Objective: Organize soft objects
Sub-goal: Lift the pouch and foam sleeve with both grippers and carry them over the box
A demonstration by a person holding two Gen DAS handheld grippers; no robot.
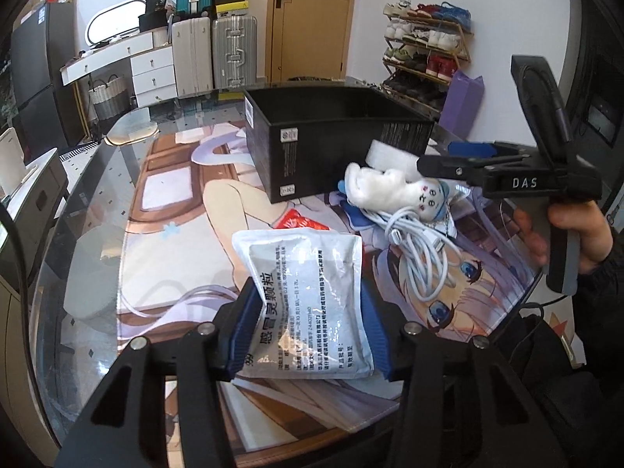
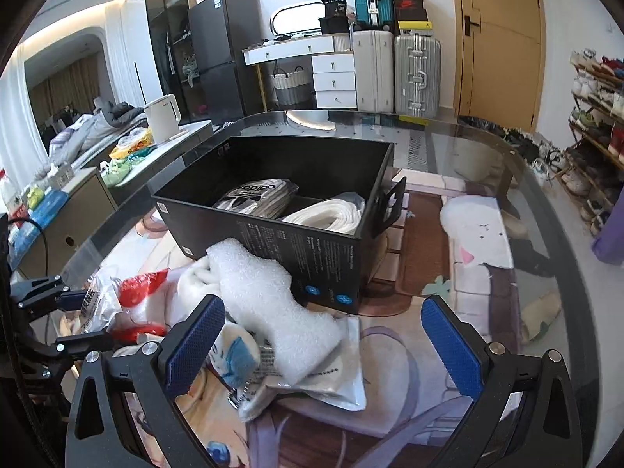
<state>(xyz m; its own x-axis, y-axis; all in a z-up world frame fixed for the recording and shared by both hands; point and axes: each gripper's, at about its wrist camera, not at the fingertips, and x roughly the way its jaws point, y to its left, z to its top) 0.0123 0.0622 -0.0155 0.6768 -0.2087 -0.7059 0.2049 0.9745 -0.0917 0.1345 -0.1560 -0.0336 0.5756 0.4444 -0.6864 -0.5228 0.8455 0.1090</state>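
Medicine sachet (image 1: 308, 304), white and soft, lies on the worktop (image 1: 101, 210), clamped between the left tool (image 1: 312, 335) pads. The right tool (image 2: 319, 351) gapes above white foam (image 2: 273, 304). Lift the sachet gently toward the black box (image 2: 273, 210) beyond.

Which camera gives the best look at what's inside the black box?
The right wrist view. It looks down into the black box, showing a sports-brand bag and a white roll in separate compartments. The left wrist view shows only the box's outer walls and dark rim, nothing of the contents.
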